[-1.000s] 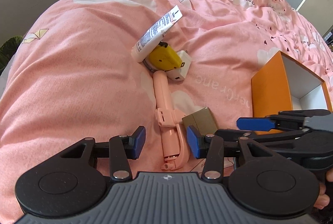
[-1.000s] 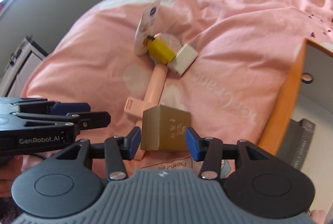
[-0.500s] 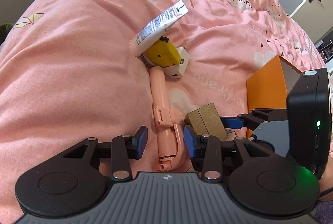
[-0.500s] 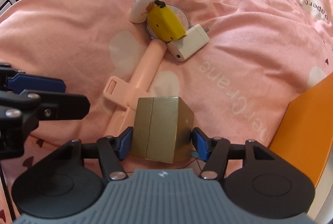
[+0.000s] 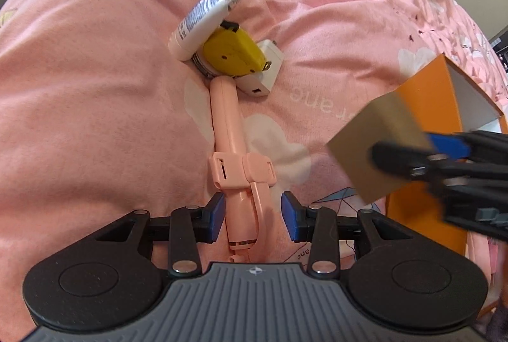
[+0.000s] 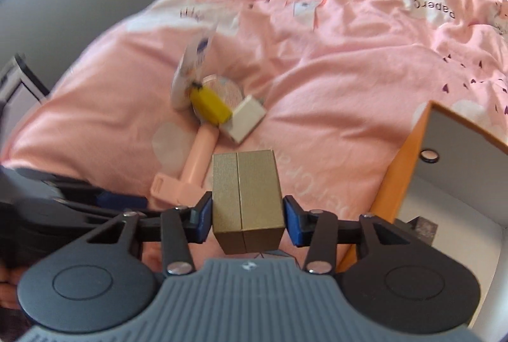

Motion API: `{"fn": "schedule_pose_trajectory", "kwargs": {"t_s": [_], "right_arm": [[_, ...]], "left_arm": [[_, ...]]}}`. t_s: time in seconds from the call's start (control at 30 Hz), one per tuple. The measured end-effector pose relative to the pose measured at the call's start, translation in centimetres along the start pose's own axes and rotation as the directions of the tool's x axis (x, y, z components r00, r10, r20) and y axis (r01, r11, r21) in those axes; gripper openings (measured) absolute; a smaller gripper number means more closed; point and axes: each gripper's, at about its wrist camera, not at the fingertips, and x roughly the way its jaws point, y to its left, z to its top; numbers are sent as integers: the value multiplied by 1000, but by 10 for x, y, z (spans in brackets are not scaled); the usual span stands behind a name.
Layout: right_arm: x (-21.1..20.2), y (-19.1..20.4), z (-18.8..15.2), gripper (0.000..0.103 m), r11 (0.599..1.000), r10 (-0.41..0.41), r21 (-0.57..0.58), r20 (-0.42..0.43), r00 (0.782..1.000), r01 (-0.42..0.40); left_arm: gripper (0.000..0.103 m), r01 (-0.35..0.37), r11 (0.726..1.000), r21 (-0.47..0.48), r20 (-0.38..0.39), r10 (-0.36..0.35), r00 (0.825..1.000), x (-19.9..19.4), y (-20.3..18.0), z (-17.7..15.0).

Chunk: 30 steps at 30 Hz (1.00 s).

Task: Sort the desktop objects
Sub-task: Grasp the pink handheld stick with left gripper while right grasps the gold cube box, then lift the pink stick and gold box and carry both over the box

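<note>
Bedding in pink, printed with clouds and small birds (image 5: 95, 88), carries everything here. At the far left of the right wrist view a dark-framed thing (image 6: 22, 81) is cut off by the edge, too little of it showing to name.

The left tool (image 5: 252, 216) points steeply down over the near end of a pink folding stick (image 5: 227, 126). Its jaws have just been closing, with the stick between them. The left pad seems to touch the stick and the right pad stands clear of it, so the tool is not yet clamped. The stick's very tip is hidden behind the tool's body.

At the stick's far end lies a small heap. A white tube (image 5: 216, 5) leans on a yellow tape measure (image 5: 231, 51), which sits over a round case (image 6: 223, 88), mostly covered. A white charger (image 5: 260, 78) is tucked against their right side.

Further right, the right tool (image 6: 247, 218) has just been closing its jaws, and both pads now press on a gold box (image 6: 246, 183), held clear of the bed. From the left wrist view that tool is smeared by motion.

At the right edge stands an orange box (image 6: 400, 177), open, white inside, cut off by the frame. Something dark grey (image 6: 425, 229) lies in it, half hidden behind the tool's arm.
</note>
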Motion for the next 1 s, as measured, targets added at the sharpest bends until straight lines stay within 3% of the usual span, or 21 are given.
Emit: {"fn": "schedule_pose_trajectory", "kwargs": {"t_s": [0.3, 0.43, 0.53, 0.8, 1.0], "right_arm": [[-61, -35, 5, 48, 990, 60, 120, 152, 987, -79], [-85, -54, 1, 48, 984, 40, 162, 205, 978, -75], [-98, -69, -4, 48, 980, 5, 191, 228, 974, -50], [-113, -105, -31, 48, 961, -73, 278, 230, 970, 6], [-128, -117, -50, 48, 951, -102, 307, 243, 965, 23]], "left_arm": [[46, -98, 995, -31, -58, 96, 994, 37, -8, 8], [52, -118, 993, -24, -70, 116, 991, 49, -10, 8], [51, -129, 992, -12, -57, 128, 990, 51, -12, 6], [49, -125, 992, 1, 2, 125, 992, 35, -12, -8], [49, -43, 998, -38, 63, 45, 997, -3, -22, -20]]}}
